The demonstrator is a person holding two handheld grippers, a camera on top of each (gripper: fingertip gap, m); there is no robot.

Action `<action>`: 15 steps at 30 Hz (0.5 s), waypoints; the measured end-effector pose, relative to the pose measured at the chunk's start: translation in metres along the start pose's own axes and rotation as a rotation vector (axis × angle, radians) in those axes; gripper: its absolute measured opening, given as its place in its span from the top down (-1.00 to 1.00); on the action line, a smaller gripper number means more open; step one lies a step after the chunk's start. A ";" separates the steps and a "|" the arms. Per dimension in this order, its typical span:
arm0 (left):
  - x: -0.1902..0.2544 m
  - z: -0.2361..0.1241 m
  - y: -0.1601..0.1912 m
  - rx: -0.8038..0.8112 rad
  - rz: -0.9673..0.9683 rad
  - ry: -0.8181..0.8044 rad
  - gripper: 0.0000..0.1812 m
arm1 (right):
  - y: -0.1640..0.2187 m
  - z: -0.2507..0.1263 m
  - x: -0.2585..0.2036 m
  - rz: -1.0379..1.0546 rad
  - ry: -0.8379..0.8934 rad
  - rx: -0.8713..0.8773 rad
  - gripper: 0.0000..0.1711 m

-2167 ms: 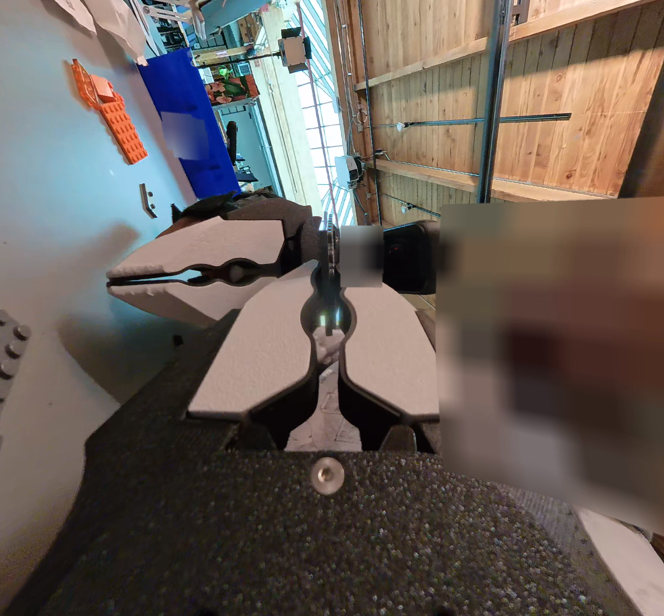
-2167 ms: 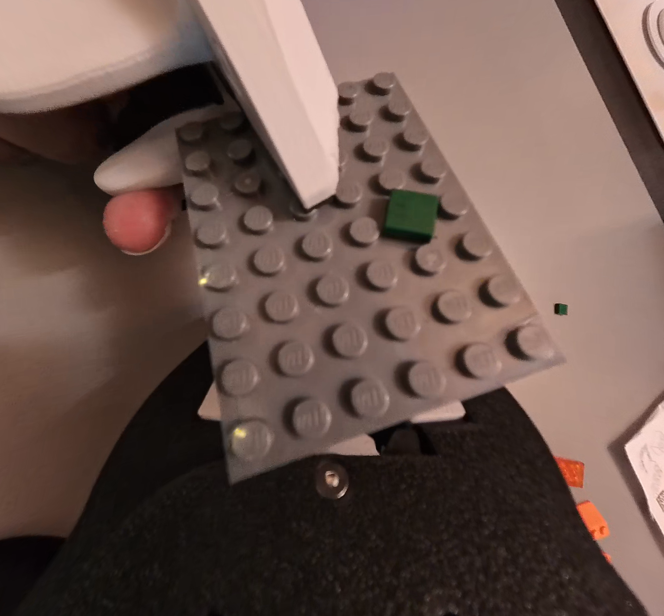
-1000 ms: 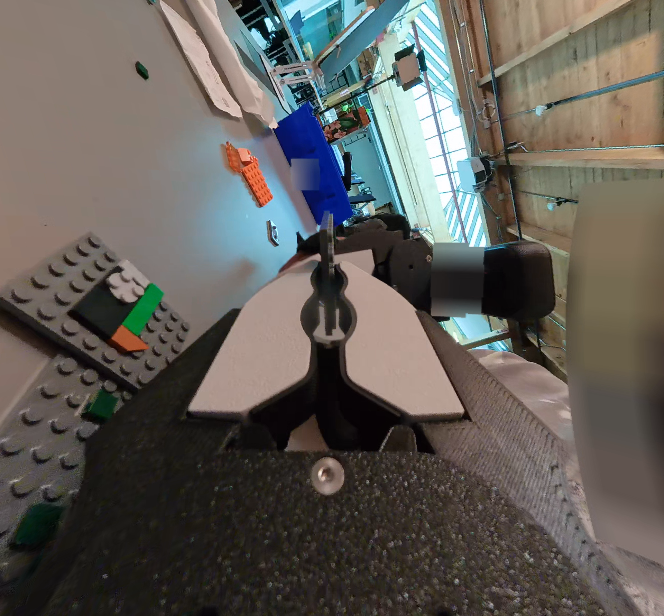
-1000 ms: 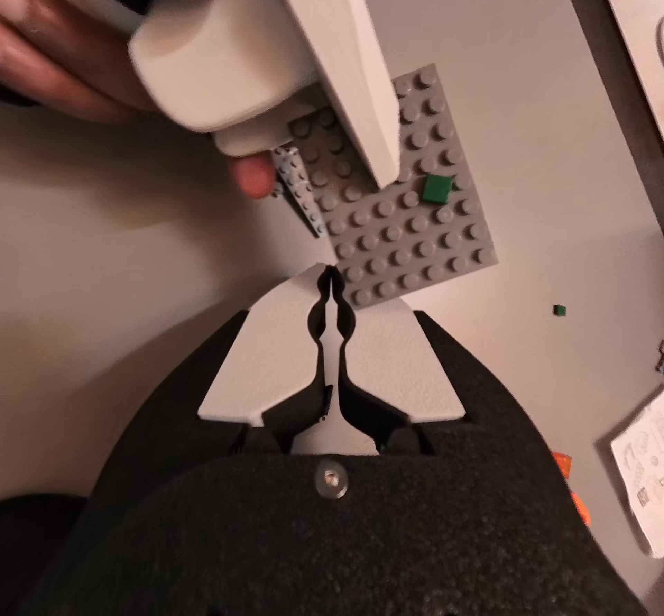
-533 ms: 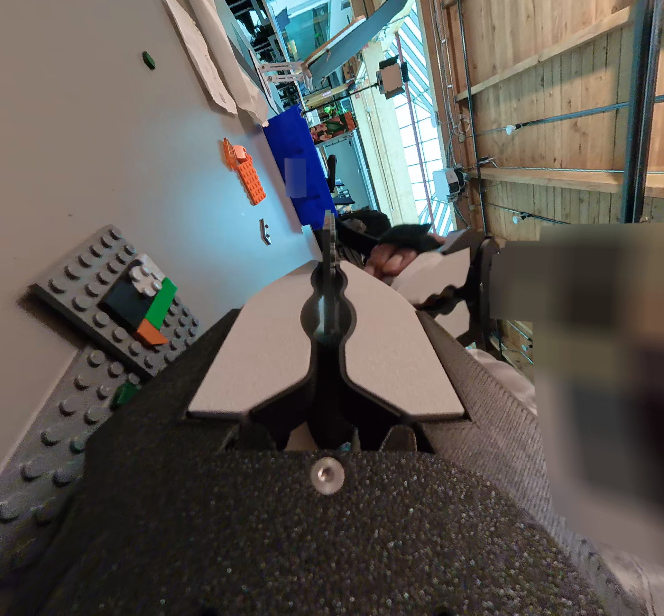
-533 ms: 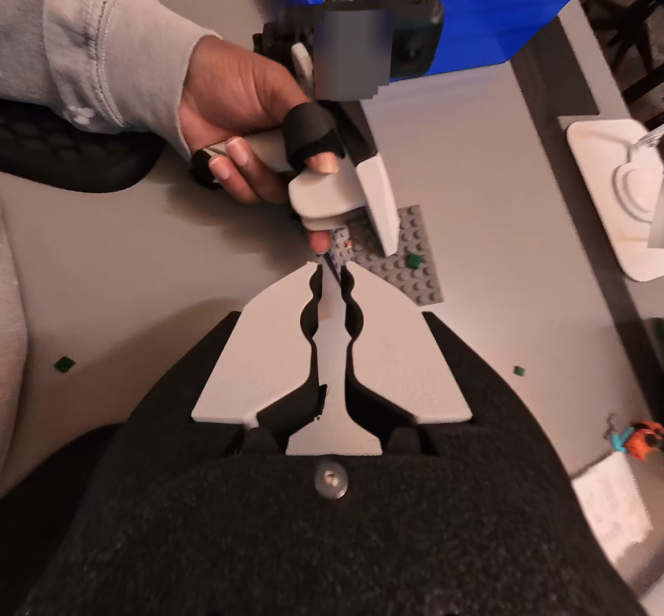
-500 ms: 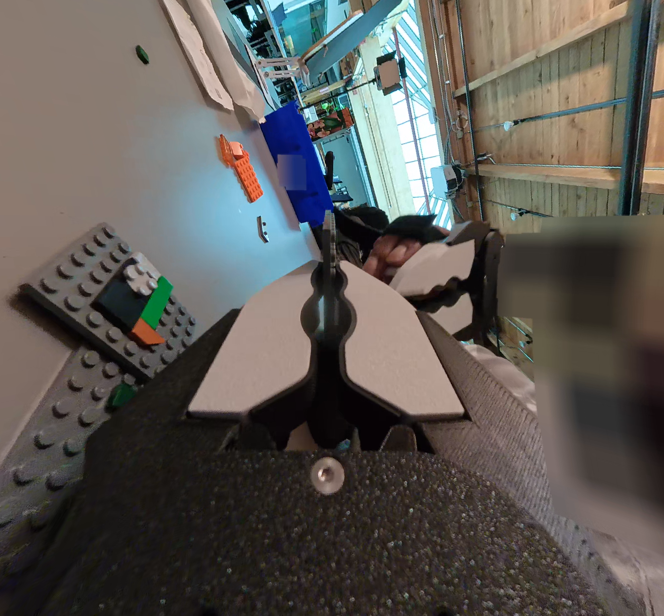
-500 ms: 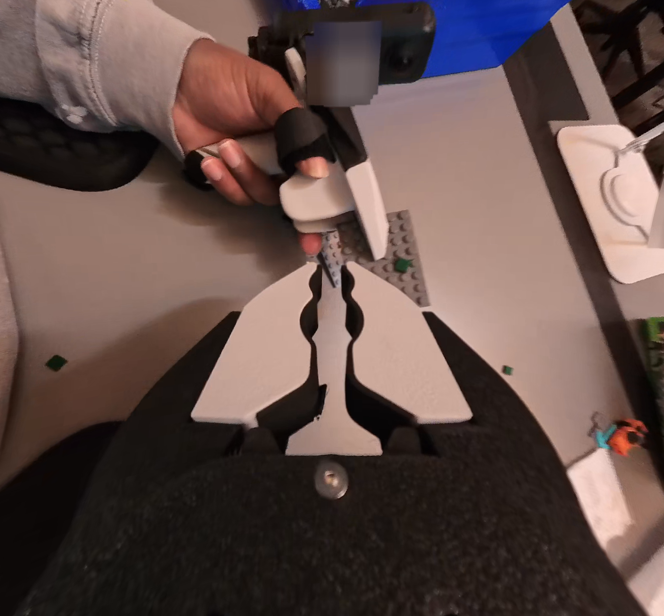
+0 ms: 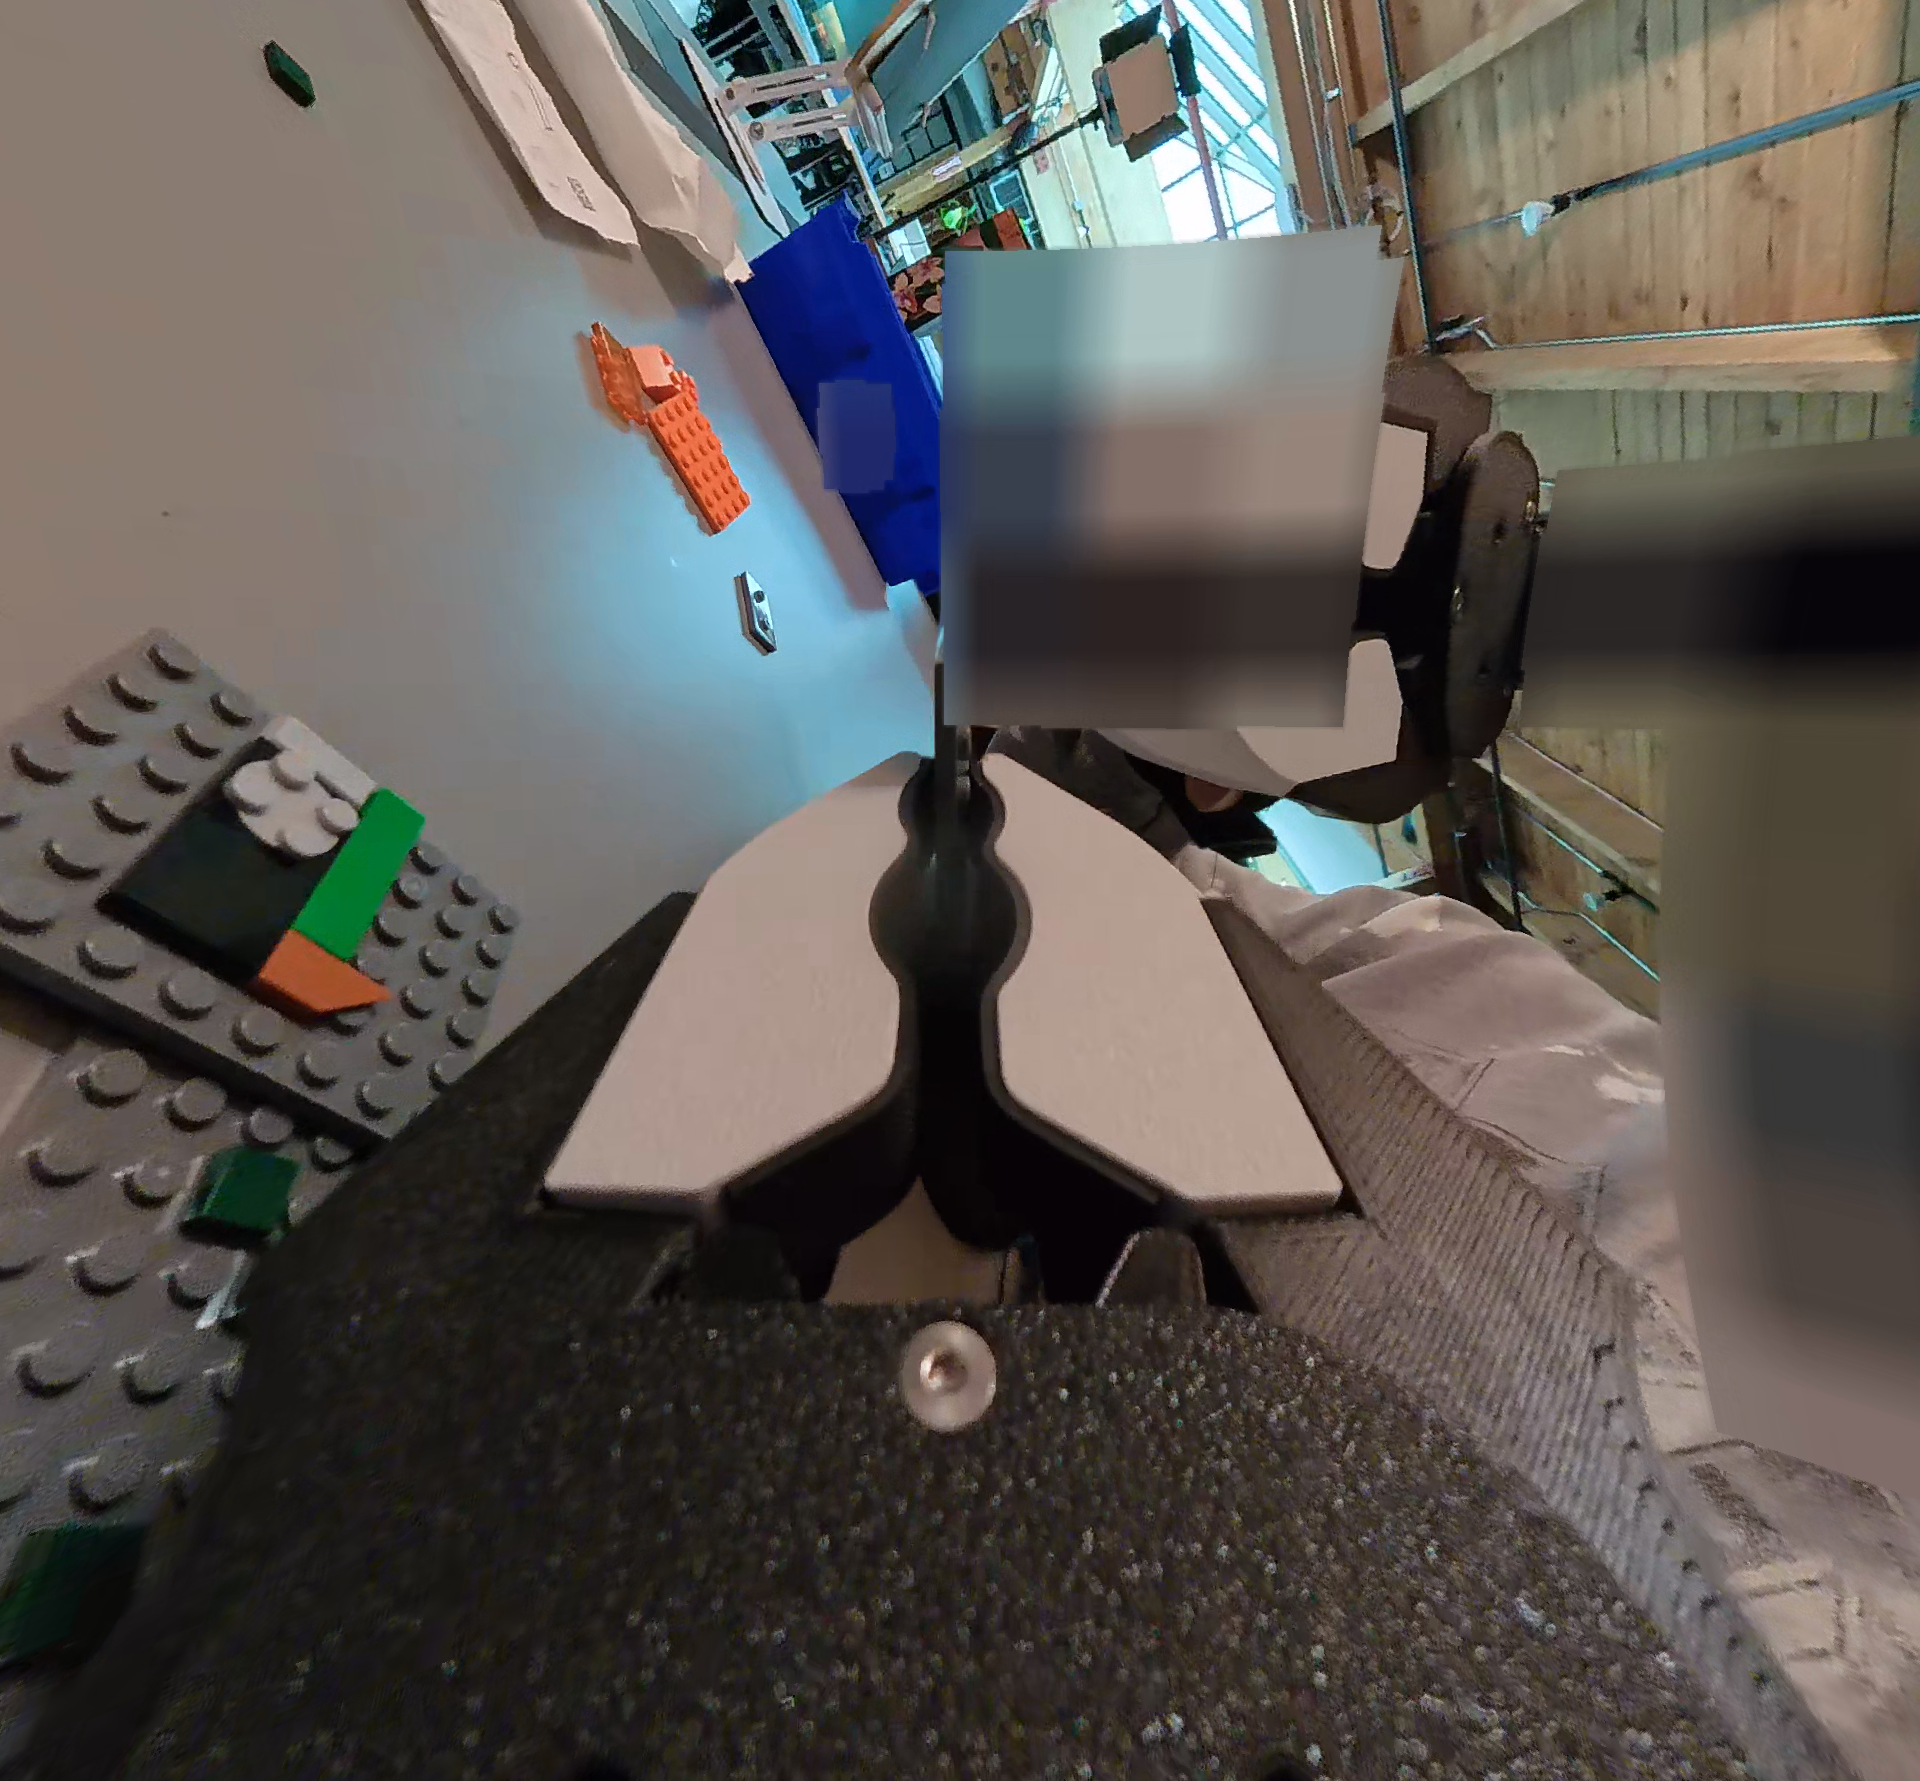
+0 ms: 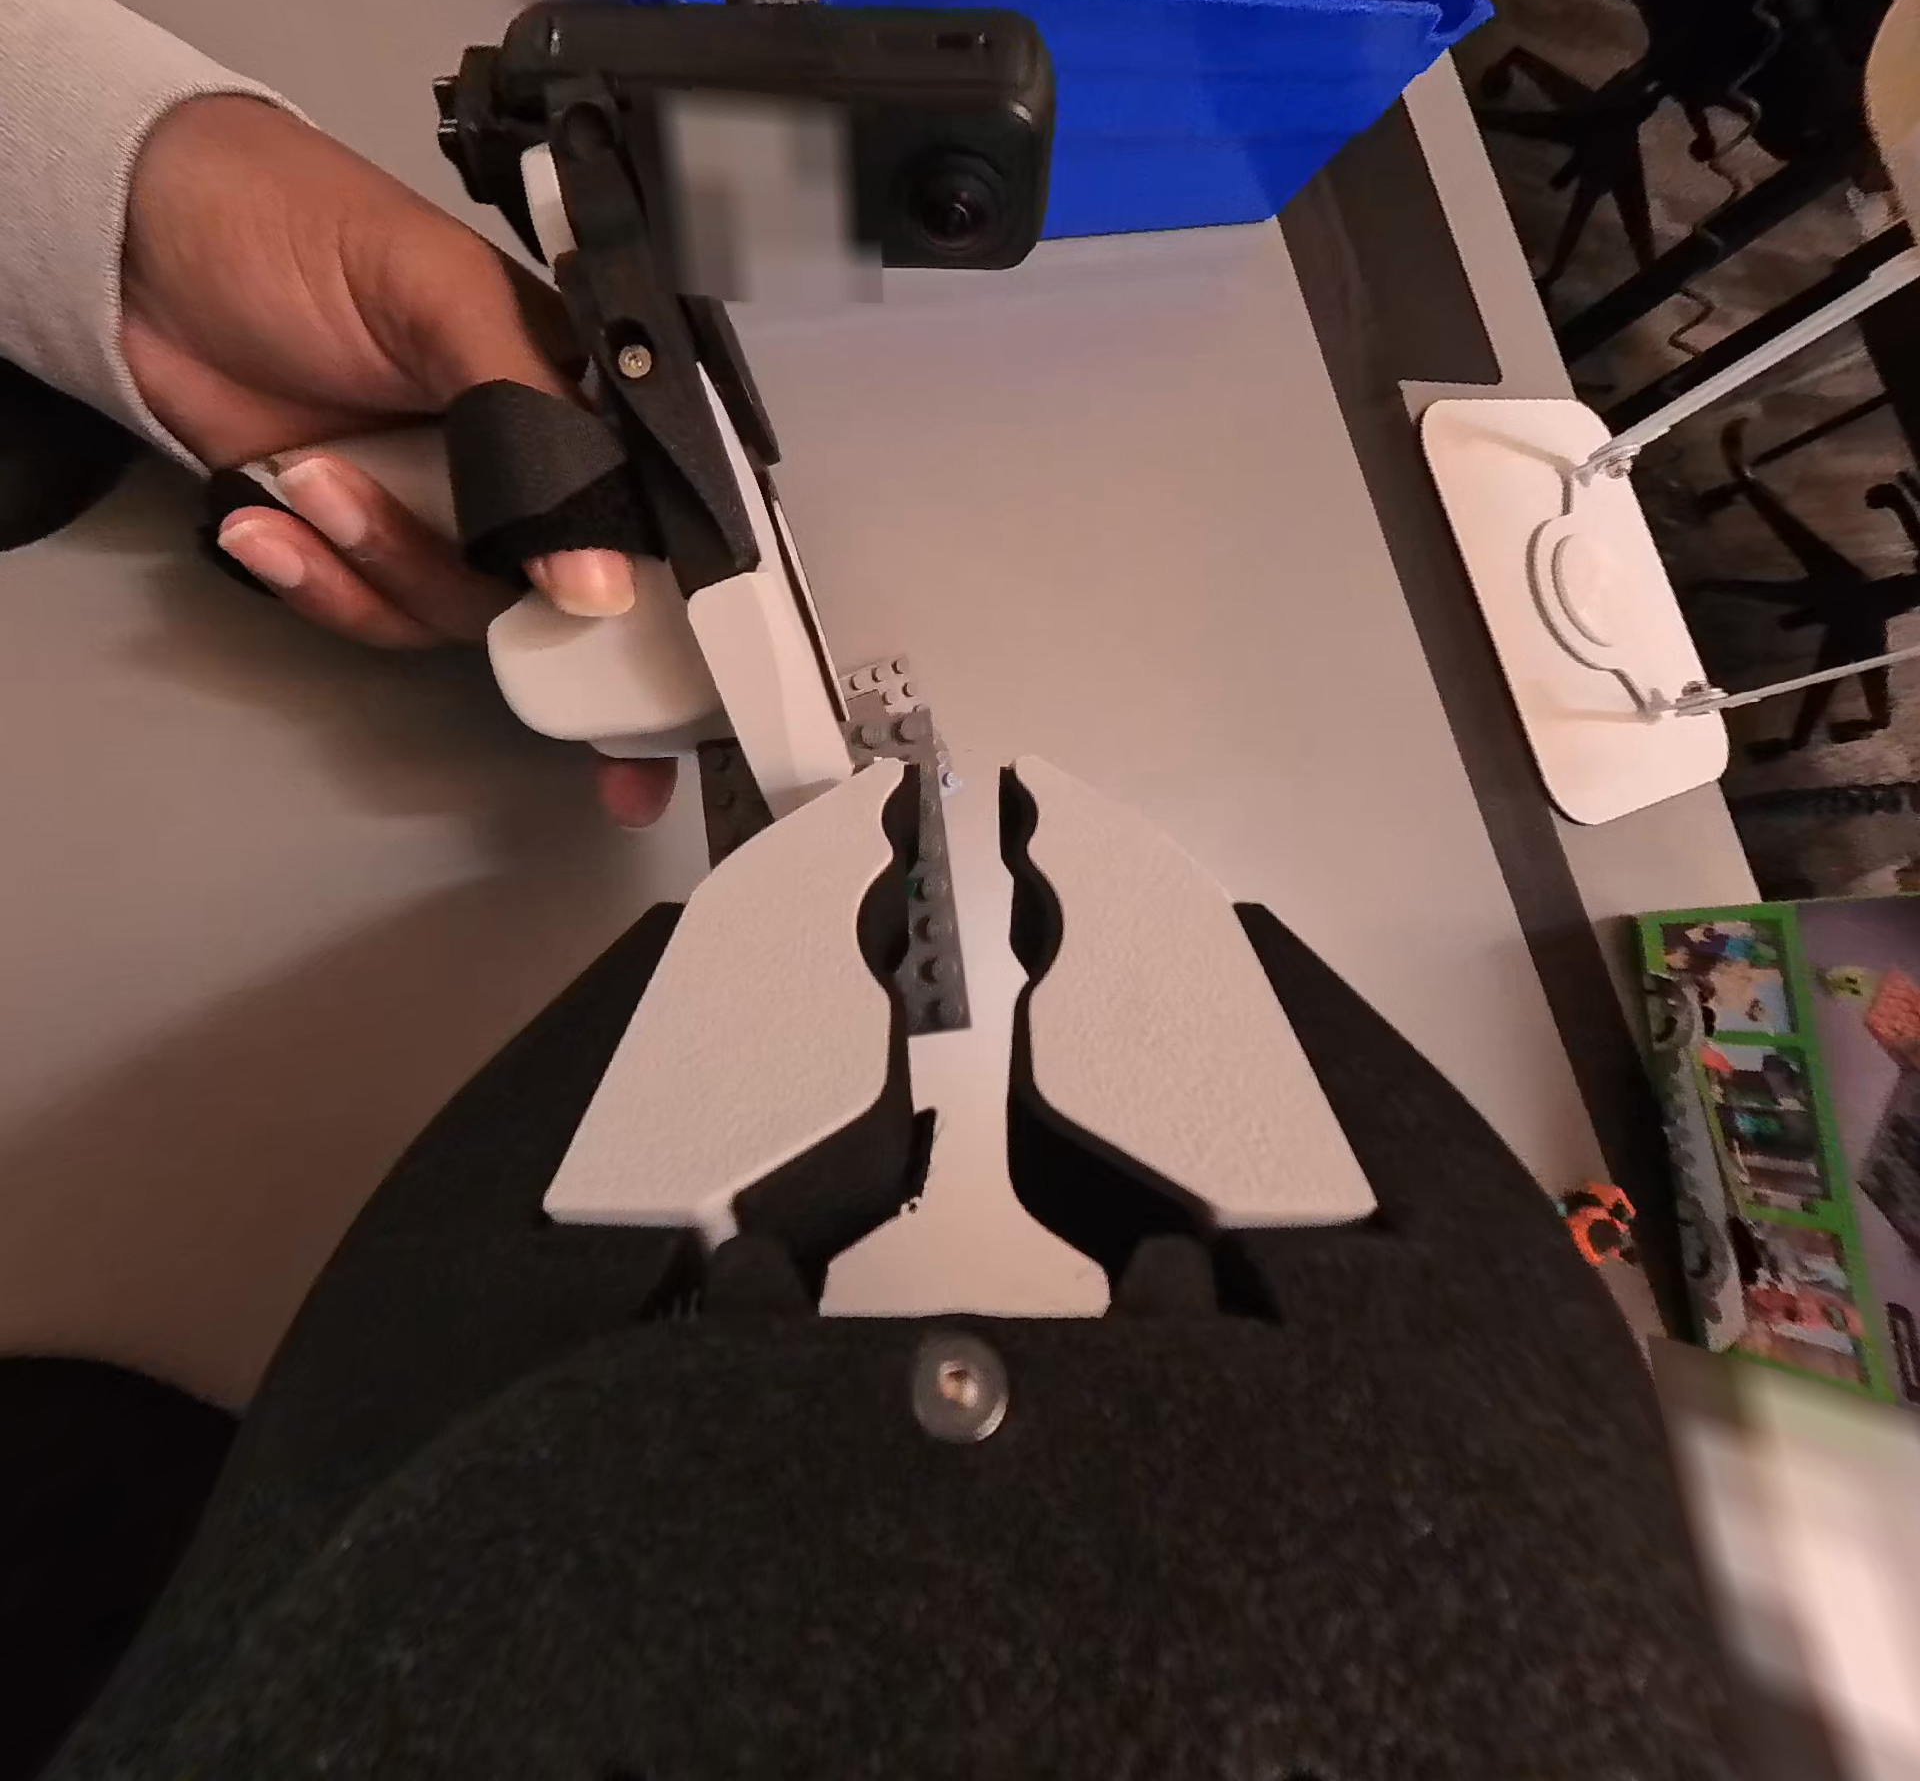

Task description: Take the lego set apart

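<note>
Raised since earlier: right tongs (image 10: 951, 775), apart above grey plate (image 10: 935, 931) lying lengthwise; left tongs (image 9: 951, 775) clamp thin plate (image 9: 940, 723) edge-on.

You work over a plain grey desk (image 10: 1091, 443). Beyond your left claw (image 9: 951, 775) rises a wall of wooden planks (image 9: 1621, 69), with bright windows (image 9: 1216, 69) beside it. Right of your right claw (image 10: 951, 775), past the desk's edge, lies dark floor (image 10: 1662, 69).

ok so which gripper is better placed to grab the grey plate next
Right. The right gripper is open with the grey plate lined up between its fingers, so it likely only needs to close. The left gripper is shut on that plate, anchoring it.
</note>
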State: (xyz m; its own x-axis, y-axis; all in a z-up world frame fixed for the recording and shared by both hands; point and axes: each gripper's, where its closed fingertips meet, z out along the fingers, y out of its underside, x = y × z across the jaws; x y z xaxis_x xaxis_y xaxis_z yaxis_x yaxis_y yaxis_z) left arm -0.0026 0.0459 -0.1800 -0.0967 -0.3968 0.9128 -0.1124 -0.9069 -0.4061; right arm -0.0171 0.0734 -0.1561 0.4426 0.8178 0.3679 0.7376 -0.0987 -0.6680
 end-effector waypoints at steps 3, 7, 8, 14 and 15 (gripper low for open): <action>0.000 0.001 0.002 -0.011 0.024 -0.011 0.95 | 0.002 0.003 0.000 -0.003 -0.006 -0.006 0.83; 0.002 0.001 0.003 -0.017 0.052 -0.020 0.95 | 0.005 0.006 -0.001 -0.002 -0.017 -0.015 0.82; 0.003 0.001 0.002 -0.016 0.057 -0.020 0.95 | 0.006 0.006 -0.002 -0.004 -0.020 -0.017 0.81; 0.003 -0.002 -0.002 -0.005 0.084 -0.036 0.95 | 0.006 0.006 -0.005 -0.017 -0.035 -0.014 0.80; 0.002 -0.003 -0.003 -0.001 0.089 -0.042 0.95 | 0.006 0.006 -0.005 -0.017 -0.037 -0.016 0.80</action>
State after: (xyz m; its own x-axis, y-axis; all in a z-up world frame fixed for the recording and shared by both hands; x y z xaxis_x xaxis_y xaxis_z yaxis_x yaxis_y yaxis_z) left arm -0.0059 0.0479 -0.1769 -0.0651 -0.4816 0.8740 -0.1060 -0.8675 -0.4860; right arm -0.0172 0.0722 -0.1658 0.4109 0.8396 0.3554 0.7535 -0.0932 -0.6508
